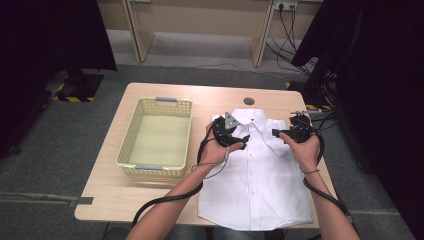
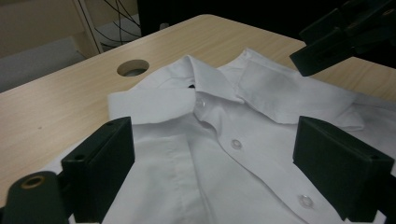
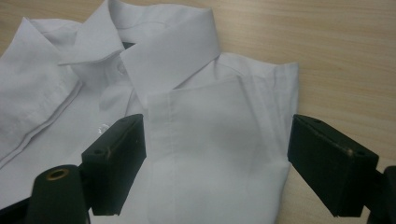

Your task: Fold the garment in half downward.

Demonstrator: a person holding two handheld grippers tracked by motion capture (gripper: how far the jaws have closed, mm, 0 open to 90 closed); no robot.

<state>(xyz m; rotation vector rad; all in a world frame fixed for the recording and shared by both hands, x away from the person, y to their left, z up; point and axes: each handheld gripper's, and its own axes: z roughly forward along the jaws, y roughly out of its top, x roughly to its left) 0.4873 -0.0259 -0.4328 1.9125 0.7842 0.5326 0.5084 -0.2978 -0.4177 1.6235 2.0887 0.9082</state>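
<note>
A folded white shirt point(image 1: 257, 170) lies flat on the worktop point(image 1: 115, 165), just to the right of a pale yellow basket point(image 1: 156, 136) that stands empty, as a person brings two handheld grippers over the garment's collar end. The left gripper point(image 1: 243, 141) hovers over the shirt's button placket just below the collar point(image 2: 219, 81), its jaws spread wide with only cloth beneath them and nothing gripped. The right gripper point(image 1: 276, 133) hangs over the shoulder on the side of the shirt away from the basket, jaws likewise wide apart and empty; in the right gripper view they straddle the folded shoulder and chest pocket point(image 3: 210, 140) without pressing on either.

The risk from here lies in the fabric itself. If the jaws close on the top layer alone, the fold underneath will likely stay behind and the shirt will sag open as it is lifted. A pinch taken at only the collar end would leave the long lower hem hanging, where it could drag across the worktop and catch the basket's near rim on the way over. Uneven lifting by the two hands could twist the shirt and undo its neat fold before it reaches the basket.
</note>
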